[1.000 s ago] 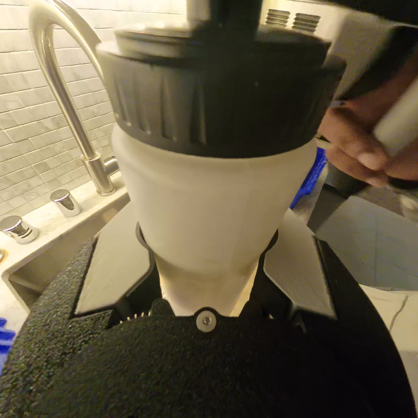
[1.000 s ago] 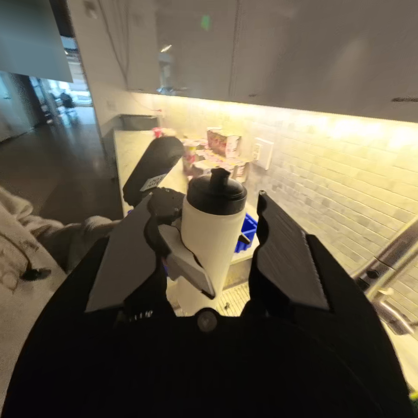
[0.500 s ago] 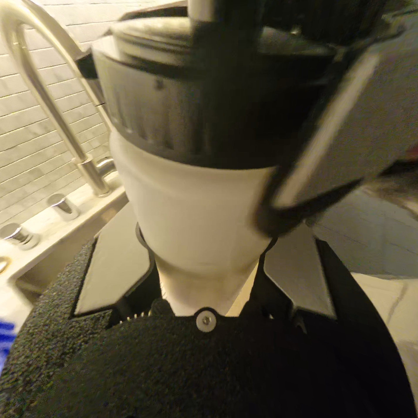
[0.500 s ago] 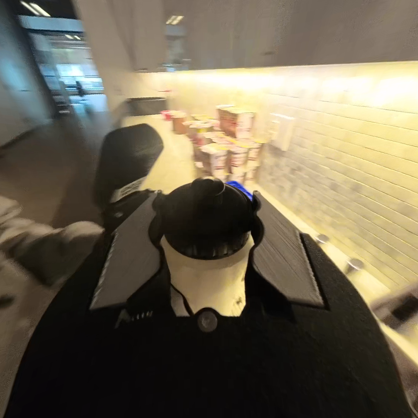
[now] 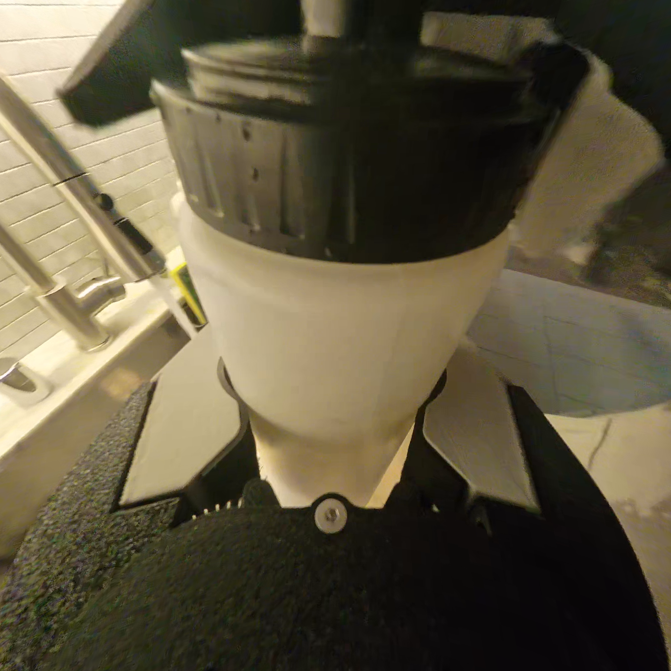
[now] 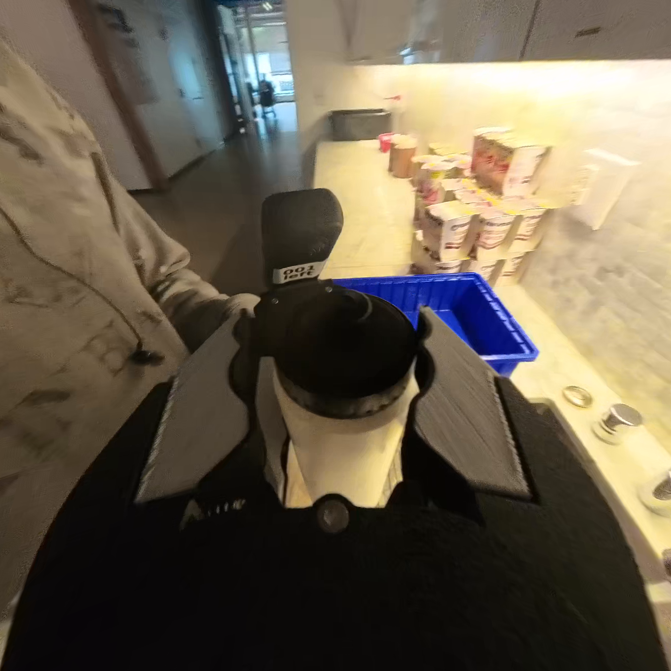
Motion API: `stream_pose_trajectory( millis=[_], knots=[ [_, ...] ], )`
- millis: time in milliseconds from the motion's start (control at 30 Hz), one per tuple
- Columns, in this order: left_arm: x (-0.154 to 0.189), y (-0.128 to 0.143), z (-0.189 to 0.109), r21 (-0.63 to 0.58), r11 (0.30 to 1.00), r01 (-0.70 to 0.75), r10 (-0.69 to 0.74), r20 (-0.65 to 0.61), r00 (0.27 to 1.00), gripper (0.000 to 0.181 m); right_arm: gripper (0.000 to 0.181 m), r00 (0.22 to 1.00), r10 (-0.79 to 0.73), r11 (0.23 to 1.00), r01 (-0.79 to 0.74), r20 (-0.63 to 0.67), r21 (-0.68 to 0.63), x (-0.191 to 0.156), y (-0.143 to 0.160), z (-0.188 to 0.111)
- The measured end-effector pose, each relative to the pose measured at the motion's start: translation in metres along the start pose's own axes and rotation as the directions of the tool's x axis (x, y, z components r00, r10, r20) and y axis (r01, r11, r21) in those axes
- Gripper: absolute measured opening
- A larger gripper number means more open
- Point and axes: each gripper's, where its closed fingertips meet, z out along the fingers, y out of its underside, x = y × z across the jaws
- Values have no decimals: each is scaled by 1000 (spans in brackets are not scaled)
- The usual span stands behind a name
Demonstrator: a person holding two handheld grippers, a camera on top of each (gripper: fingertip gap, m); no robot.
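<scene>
A white plastic bottle [image 5: 337, 326] with a black ribbed cap [image 5: 345, 163] stands upright in my left gripper [image 5: 332, 370], which is shut on its lower body. My right gripper [image 6: 330, 316] is over the cap [image 6: 345, 348] from above. Its jaws are open and straddle the cap closely, one on each side. Its fingers [image 5: 105, 80] show at the top of the left wrist view beside the cap. The left gripper's black housing [image 6: 301, 232] shows just beyond the bottle in the right wrist view.
A steel faucet [image 5: 72, 218] and the sink's rim [image 5: 72, 399] are left of the bottle. A blue bin [image 6: 472, 319], stacked food cups [image 6: 483, 218] and chrome knobs [image 6: 617, 421] sit on the pale counter. A person's light sleeve [image 6: 72, 290] is at left.
My right gripper has moved from beside the bottle to over its cap, with the jaws now on either side of it. My left gripper has kept its hold on the bottle.
</scene>
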Motion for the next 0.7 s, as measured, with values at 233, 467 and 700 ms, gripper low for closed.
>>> stream_pose_trajectory(
  millis=[233, 467, 700],
  knots=[
    [12, -2, -5, 15, 999, 28, -28, -49, 998, 103, 77, 982, -6, 998, 19, -190, 68, 7, -3, 9],
    [-20, 17, -9, -54, 999, 7, 7, 257, 966, 104, 78, 650, 88, 992, 10, -755, 124, 33, 11, 0],
    [-1, 25, -3, -42, 999, 29, -23, 154, 988, 104, 78, 625, 105, 992, -12, -773, 125, 26, 22, -6]
  ],
)
